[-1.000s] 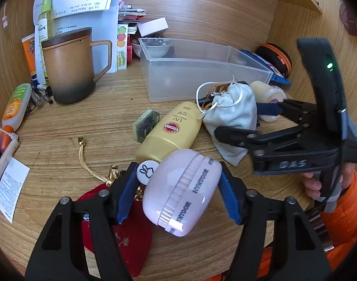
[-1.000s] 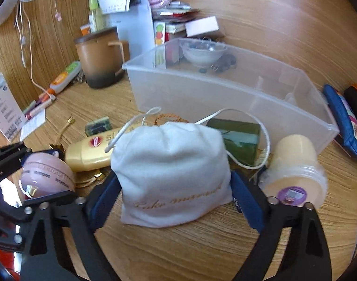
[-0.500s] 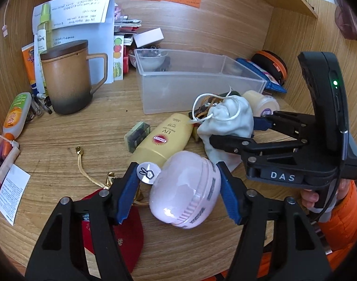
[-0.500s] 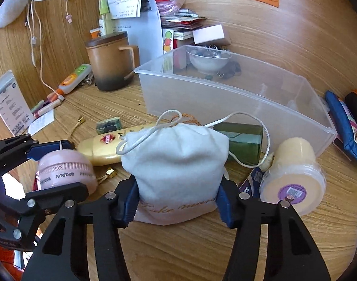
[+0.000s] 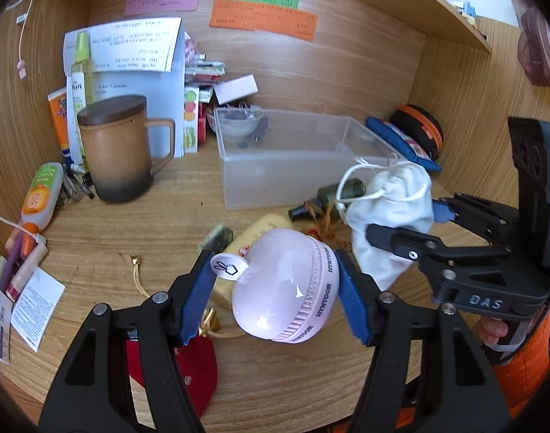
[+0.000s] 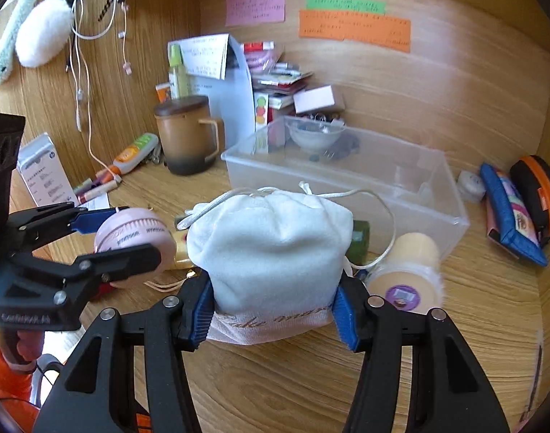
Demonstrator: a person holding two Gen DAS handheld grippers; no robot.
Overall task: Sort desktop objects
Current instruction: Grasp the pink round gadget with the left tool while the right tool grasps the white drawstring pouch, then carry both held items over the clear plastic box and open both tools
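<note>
My left gripper (image 5: 275, 296) is shut on a round pink case (image 5: 285, 285) and holds it above the desk. It also shows in the right wrist view (image 6: 134, 241). My right gripper (image 6: 273, 310) is shut on a white drawstring pouch (image 6: 275, 249), lifted off the desk, which also shows in the left wrist view (image 5: 390, 205). A clear plastic bin (image 5: 296, 158) stands behind both, with a small bowl (image 6: 314, 135) in its far left corner. A yellow sunscreen tube (image 5: 260, 231) lies under the pink case.
A brown lidded mug (image 5: 119, 151) stands left of the bin. A cream jar (image 6: 408, 270), a dark green bottle (image 5: 332, 195), a red pouch (image 5: 199, 364) and a small green box (image 5: 217, 238) lie on the desk. A blue pouch (image 6: 509, 213) leans at the right wall.
Both grippers have risen from the desk, the left with the pink case and the right with the white pouch. The right gripper closed on the pouch during this second.
</note>
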